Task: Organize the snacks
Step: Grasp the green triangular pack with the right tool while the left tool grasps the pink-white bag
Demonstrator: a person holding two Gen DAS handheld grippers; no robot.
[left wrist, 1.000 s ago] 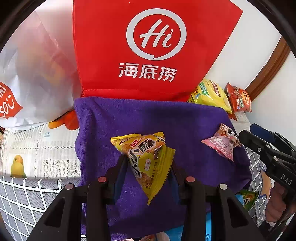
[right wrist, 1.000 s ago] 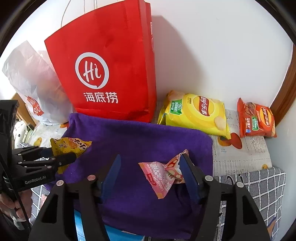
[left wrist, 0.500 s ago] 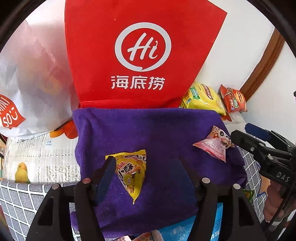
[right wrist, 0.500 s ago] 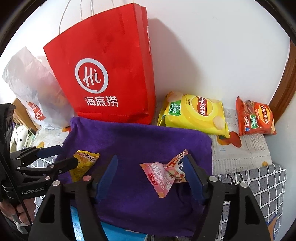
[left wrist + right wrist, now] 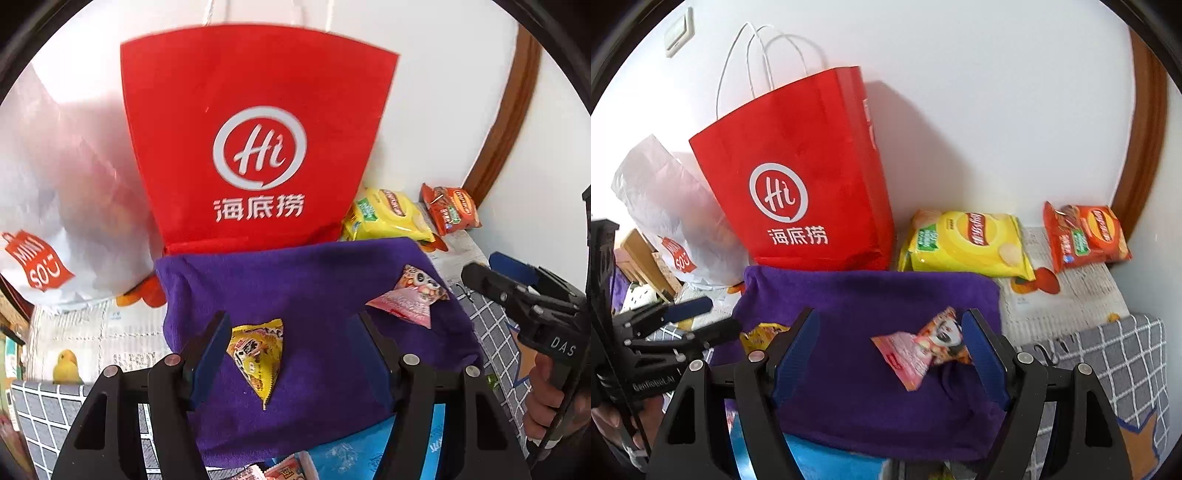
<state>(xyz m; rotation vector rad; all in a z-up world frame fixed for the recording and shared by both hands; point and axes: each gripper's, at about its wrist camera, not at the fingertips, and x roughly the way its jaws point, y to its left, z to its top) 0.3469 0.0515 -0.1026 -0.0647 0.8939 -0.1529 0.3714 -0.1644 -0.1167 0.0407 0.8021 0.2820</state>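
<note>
A white wall backs the bench, its purple towel [image 5: 314,280] at centre frame; the yellow snack packet [image 5: 258,354] and pink snack packet [image 5: 923,347] lie on it. Both the left gripper [image 5: 291,354] and right gripper [image 5: 890,350] have jaws spread, holding nothing — two placed, I judge; the yellow chip bag [image 5: 967,243] and orange chip bag [image 5: 1086,236], upper right, remain.

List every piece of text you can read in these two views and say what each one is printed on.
"Hi" in a white ring, with "海底捞" below: red paper bag.
"MINI SO", partly cut off: red tag print on the white plastic bag.
"DAS": body of the right tool.
"GenRobot.AI": body of the left tool.
Too small or blurred to read: yellow chip bag, orange chip bag, yellow snack packet, pink snack packet, newspaper.
</note>
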